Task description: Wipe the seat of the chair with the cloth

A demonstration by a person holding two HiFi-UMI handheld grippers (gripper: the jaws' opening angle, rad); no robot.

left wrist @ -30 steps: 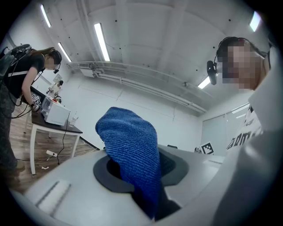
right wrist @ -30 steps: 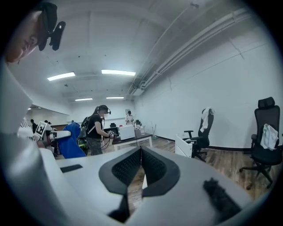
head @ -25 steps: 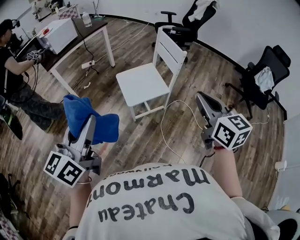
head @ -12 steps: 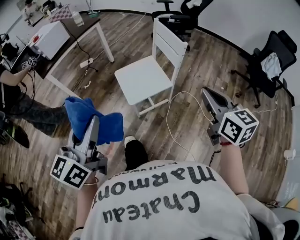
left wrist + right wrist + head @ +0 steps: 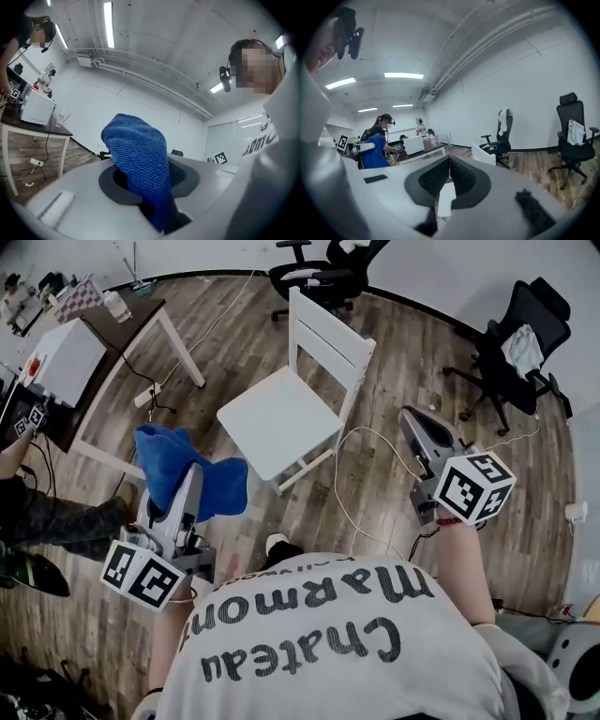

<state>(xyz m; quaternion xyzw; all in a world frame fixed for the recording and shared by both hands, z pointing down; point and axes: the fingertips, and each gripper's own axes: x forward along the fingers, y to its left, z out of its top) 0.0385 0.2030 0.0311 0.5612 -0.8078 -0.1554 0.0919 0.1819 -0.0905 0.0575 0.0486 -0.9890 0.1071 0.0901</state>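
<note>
Holding the left gripper (image 5: 190, 486) out level, jaws clamping the blue cloth (image 5: 173, 460), which is bunching up above them. Pointing the right gripper (image 5: 413, 421) slightly downward, jaws pressing together on nothing. Facing the white chair (image 5: 281, 416) standing ahead, apart from both grippers.

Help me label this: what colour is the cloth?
Blue; the cloth shows best in the left gripper view.
</note>
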